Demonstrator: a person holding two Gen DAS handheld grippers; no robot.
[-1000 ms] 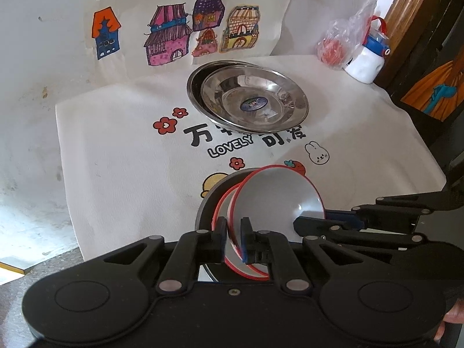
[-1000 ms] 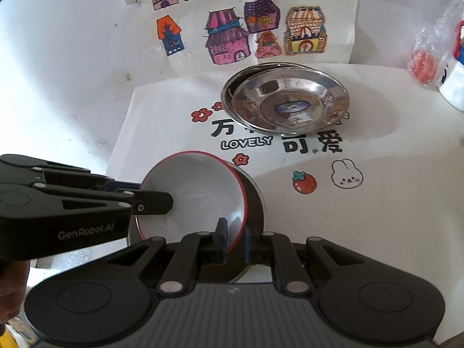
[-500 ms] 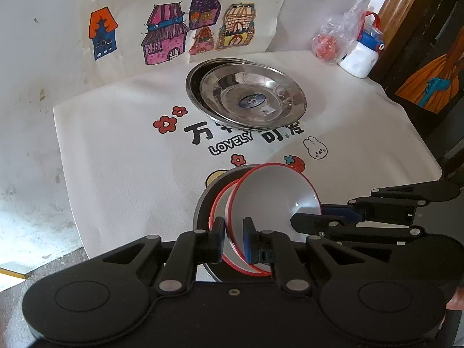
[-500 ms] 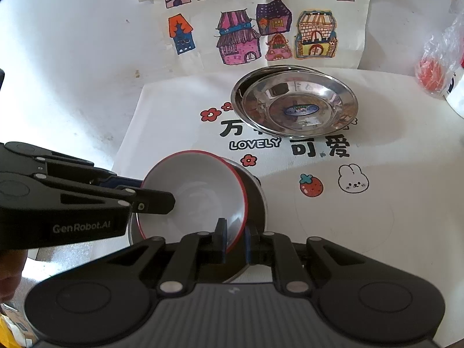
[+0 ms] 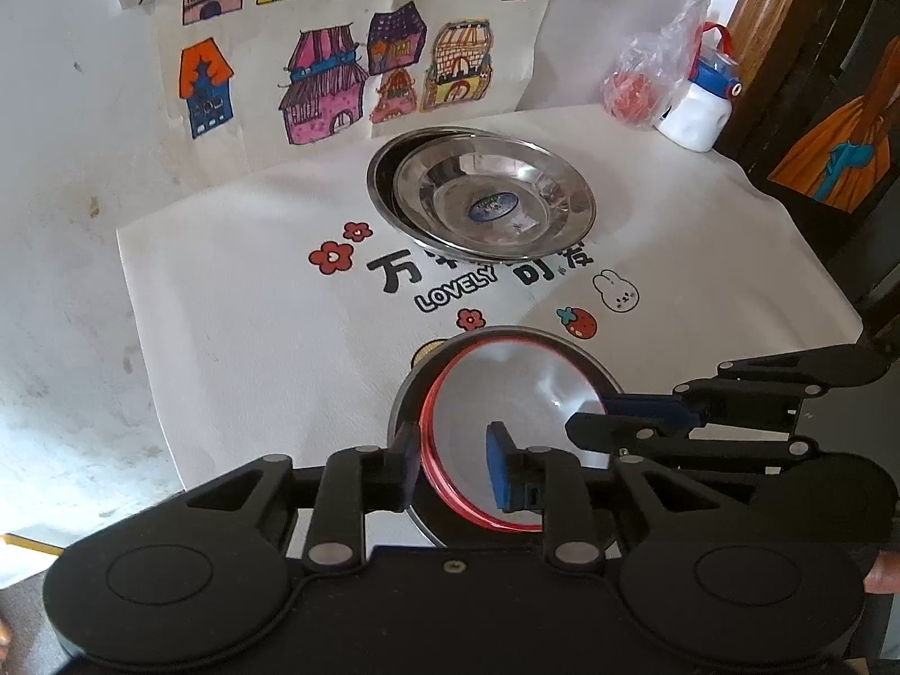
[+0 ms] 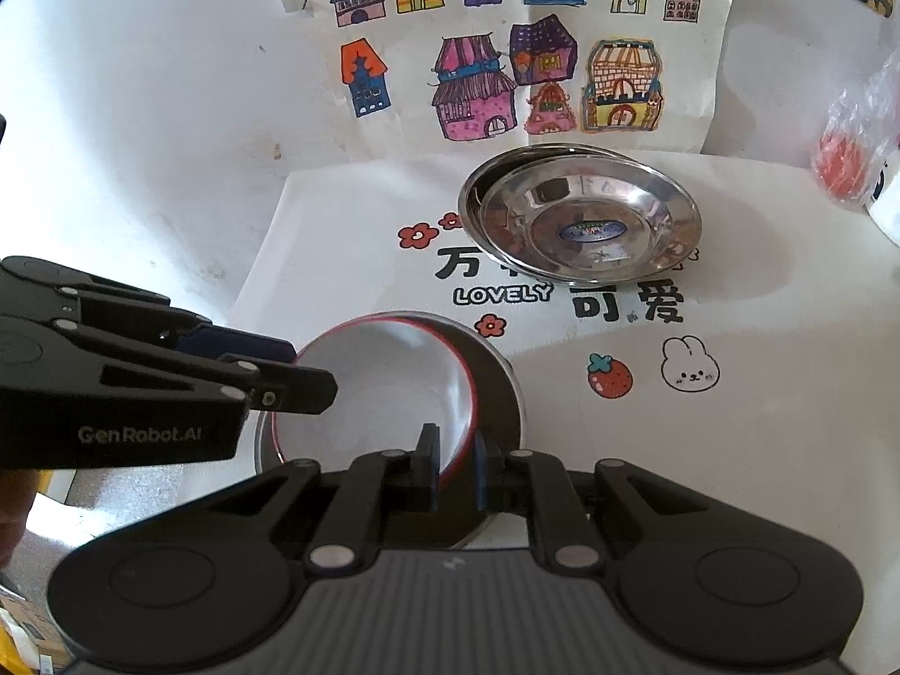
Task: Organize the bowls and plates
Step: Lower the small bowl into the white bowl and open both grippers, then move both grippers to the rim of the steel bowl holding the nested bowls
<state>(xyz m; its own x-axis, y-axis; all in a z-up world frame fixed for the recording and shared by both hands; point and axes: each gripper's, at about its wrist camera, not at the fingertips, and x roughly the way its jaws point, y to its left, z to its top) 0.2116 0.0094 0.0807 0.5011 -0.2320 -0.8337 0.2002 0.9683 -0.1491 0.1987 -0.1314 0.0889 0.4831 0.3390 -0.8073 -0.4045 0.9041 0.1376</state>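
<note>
- The red-rimmed white bowl (image 5: 506, 410) is seated in a steel bowl (image 6: 500, 394) at the mat's near edge.
- Left gripper (image 5: 453, 464): jaws are spread wide, straddling the rim.
- Right gripper (image 6: 455, 472): jaws are parted narrowly around the rim, without a grip.
- Risk: the nested bowls may be tipped if a finger is snagged on withdrawal.

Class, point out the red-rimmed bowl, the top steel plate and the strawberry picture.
Red-rimmed bowl (image 5: 506, 394): left wrist view, inner wall.
Top steel plate (image 6: 590, 230): right wrist view, centre sticker.
Strawberry picture (image 6: 609, 376): right wrist view, red body.
</note>
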